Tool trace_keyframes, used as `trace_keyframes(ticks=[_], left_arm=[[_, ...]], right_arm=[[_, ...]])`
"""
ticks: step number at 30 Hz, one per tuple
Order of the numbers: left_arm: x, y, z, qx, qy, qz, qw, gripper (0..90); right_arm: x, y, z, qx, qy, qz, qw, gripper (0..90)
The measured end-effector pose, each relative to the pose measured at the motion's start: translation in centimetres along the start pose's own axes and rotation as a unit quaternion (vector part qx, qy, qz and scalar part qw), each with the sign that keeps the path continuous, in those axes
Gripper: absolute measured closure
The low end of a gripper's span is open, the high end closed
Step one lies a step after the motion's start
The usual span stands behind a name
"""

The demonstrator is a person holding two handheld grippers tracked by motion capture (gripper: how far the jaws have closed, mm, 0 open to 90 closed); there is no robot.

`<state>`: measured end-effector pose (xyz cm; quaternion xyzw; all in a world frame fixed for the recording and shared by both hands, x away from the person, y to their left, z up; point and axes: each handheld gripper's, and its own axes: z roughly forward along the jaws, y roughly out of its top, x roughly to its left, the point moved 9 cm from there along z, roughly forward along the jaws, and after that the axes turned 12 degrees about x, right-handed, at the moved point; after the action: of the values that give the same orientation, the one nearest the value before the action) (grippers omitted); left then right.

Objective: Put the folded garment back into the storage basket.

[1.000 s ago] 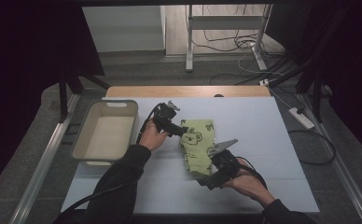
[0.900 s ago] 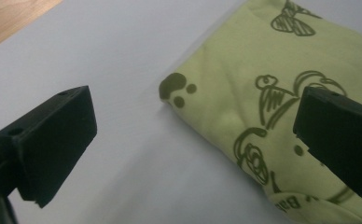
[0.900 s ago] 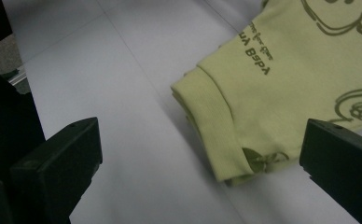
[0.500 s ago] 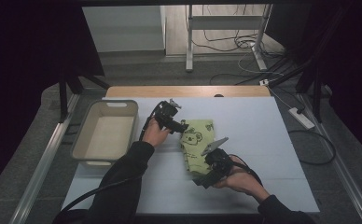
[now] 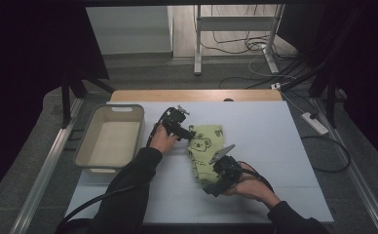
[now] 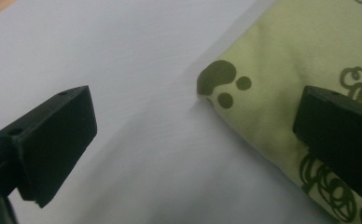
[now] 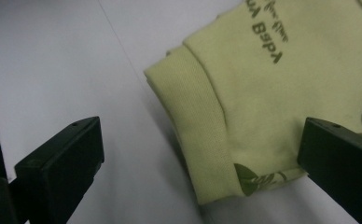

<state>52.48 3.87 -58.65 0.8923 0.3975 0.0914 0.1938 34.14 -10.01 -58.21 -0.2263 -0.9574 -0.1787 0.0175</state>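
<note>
1. a folded light-green printed cotton garment [image 5: 205, 151] is seen lying mid-table on the white table sheet [image 5: 274, 146].
2. the left gripper [image 6: 195, 140] and right gripper [image 7: 200, 154] are spread wide at its edges; nothing is gripped.
3. moving it into the beige plastic bin [image 5: 87, 146] is judged outstanding.

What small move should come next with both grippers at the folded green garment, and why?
Probably close both grippers on the cloth. The left gripper and right gripper are both open, each with one jaw over the white table and the other over the folded green garment, straddling its edge. The ribbed hem lies between the right jaws, so a pinch looks ready before lifting.
</note>
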Motion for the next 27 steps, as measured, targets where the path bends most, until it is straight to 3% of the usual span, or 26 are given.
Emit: trace_keyframes(ticks=[5, 15, 19, 23, 27], left_arm=[[0.0, -0.1, 0.5, 0.008, -0.001, 0.002, 1.0000, 0.0], [-0.2, -0.1, 1.0, 0.022, -0.023, -0.007, 0.9995, 0.5], [-0.4, -0.3, 1.1, 0.023, -0.051, -0.015, 0.9983, 4.2], [-0.8, -0.4, 1.0, 0.022, -0.098, -0.025, 0.9946, 15.6], [-1.0, -0.5, 0.9, 0.018, -0.116, -0.023, 0.9928, 25.6]], right_arm=[[-0.5, -1.0, 1.1, 0.031, -0.009, -0.006, 0.9994, 1.0], [-0.6, -1.1, 1.3, 0.035, -0.037, -0.027, 0.9983, 4.3], [-0.9, -1.1, 1.1, 0.034, -0.060, -0.037, 0.9969, 14.7], [-1.3, -1.1, 0.9, 0.031, -0.068, -0.038, 0.9965, 21.7], [-1.7, -1.1, 0.6, 0.027, -0.072, -0.036, 0.9964, 32.5]])
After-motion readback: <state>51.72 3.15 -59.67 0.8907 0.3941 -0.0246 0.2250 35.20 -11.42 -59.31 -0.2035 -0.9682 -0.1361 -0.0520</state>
